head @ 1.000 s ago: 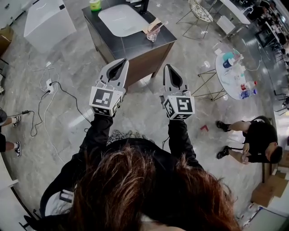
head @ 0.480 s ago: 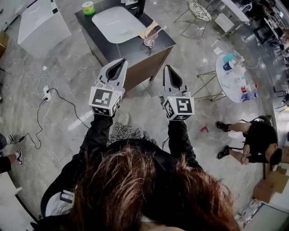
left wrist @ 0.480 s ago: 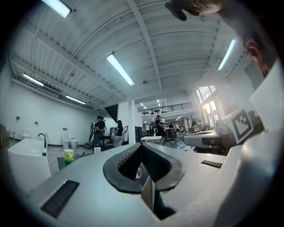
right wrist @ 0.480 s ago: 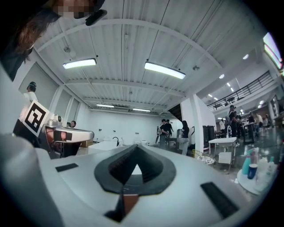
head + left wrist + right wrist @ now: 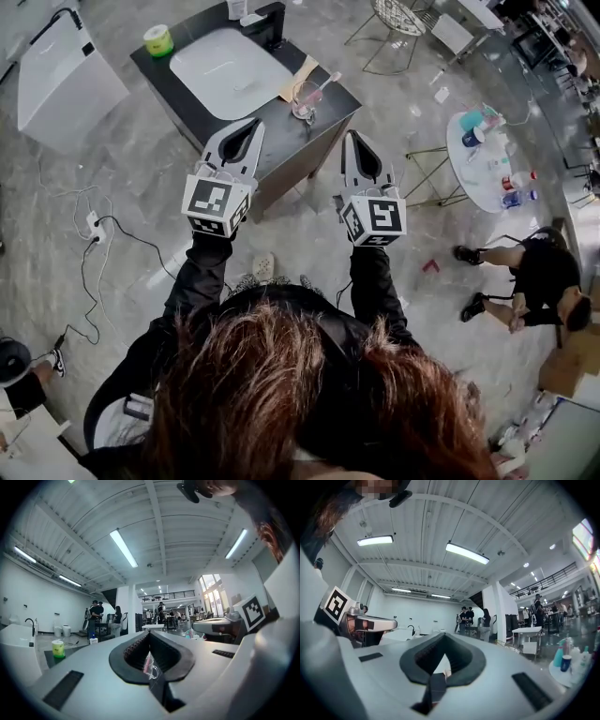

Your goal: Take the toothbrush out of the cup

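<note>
A clear cup (image 5: 304,99) with a pink toothbrush (image 5: 320,86) leaning in it stands near the right front corner of a dark counter (image 5: 281,141). Both grippers are held level, side by side, short of the counter's front edge. My left gripper (image 5: 254,126) is shut and empty, its tips over the counter's front. My right gripper (image 5: 354,137) is shut and empty too, just right of the counter's corner. In the left gripper view the cup (image 5: 151,666) and the pink toothbrush (image 5: 147,661) show small through the window of the closed jaws.
On the counter are a white basin (image 5: 230,70), a black faucet (image 5: 271,22), a green roll (image 5: 157,39) and a tan cloth (image 5: 298,77). A white cabinet (image 5: 66,80) stands left, cables (image 5: 94,234) lie on the floor, a round table (image 5: 483,155) and a crouching person (image 5: 534,281) are right.
The counter with the cup has come closer, sliding down and left in the head view as the person walked toward it. Both grippers stayed shut, side by side.
</note>
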Tool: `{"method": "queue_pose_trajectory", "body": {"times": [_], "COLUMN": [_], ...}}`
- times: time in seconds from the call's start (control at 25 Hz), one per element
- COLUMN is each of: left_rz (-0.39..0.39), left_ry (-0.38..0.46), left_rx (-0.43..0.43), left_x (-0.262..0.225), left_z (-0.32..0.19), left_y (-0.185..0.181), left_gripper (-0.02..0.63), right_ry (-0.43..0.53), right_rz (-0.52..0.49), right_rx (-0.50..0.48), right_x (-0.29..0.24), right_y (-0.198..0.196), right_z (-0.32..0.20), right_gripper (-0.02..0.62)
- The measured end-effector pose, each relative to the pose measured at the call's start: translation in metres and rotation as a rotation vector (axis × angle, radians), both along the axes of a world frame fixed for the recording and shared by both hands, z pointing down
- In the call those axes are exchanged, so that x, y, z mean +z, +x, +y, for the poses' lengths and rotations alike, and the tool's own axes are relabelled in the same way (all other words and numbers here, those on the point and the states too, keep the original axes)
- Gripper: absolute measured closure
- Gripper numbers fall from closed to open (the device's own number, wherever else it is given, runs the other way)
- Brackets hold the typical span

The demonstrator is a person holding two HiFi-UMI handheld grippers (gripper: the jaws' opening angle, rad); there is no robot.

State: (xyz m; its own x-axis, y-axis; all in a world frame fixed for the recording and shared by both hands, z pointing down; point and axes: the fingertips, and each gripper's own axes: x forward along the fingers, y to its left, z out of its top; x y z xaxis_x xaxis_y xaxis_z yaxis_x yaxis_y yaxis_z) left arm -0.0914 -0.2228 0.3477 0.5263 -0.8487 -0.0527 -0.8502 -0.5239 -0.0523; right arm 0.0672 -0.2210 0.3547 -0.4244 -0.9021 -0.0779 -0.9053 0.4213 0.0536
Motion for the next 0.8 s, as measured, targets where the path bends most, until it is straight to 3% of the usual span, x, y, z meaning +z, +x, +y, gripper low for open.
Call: {"method": "queue_pose_trajectory", "body": {"times": [0.56,0.8], "left_rz": [0.014,0.002], "left_ry": [-0.028,-0.056], "left_rx": [0.206,0.235], "left_x": [0.010,0.021], "left_z": [-0.061,-0.088], "left_y": [0.018,0.033], "left_gripper": [0.598,0.598], "right_ry": [-0.009,-0.023], "right_rz": [-0.004,0.001], "right_rx": [0.074,0.067], "right_x": [0.004,0.010], "right_y": [-0.003,0.005], "right_z": [-0.057,-0.079], "right_gripper": [0.591,0.591]}}
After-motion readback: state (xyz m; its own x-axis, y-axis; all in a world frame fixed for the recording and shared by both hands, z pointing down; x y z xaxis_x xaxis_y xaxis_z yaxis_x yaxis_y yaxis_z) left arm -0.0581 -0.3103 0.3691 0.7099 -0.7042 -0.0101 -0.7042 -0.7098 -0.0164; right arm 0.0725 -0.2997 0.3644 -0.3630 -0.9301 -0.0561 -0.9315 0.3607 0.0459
